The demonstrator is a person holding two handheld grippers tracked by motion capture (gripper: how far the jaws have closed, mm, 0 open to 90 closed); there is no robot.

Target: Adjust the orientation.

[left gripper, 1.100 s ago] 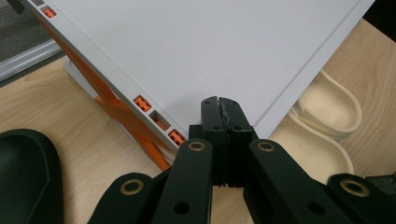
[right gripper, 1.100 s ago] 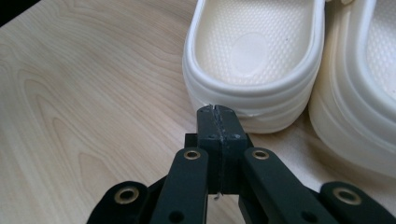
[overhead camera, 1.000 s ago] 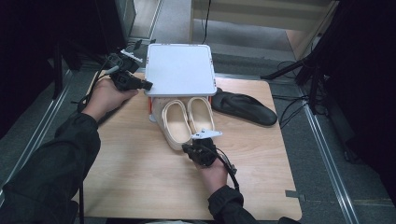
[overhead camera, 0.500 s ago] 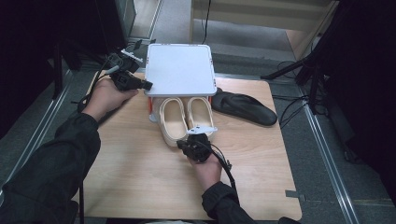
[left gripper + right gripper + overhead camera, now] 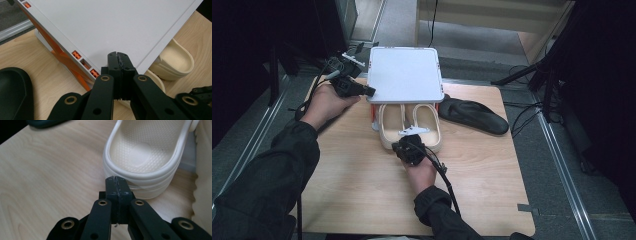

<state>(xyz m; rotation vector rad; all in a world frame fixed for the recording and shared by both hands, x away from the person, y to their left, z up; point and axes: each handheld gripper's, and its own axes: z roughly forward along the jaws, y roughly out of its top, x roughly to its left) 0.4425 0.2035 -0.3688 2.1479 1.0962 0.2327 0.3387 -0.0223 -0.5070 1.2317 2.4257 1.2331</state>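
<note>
Both tongs clenched, empty: left tongs [image 5: 117,56] at nine o'clock of the white rack [image 5: 100,25], right tongs [image 5: 117,180] at the heel of the cream slipper [image 5: 140,152] tucked under its six o'clock side. Press squarely on the heel, low along the table [image 5: 50,170]; brace the rack.

Overhead view, two close claw views

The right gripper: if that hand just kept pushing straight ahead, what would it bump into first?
Most likely the heel of the cream shoe. The right gripper, jaws shut, points straight at its back rim, close in front; whether the tips touch it already is hard to tell.
</note>
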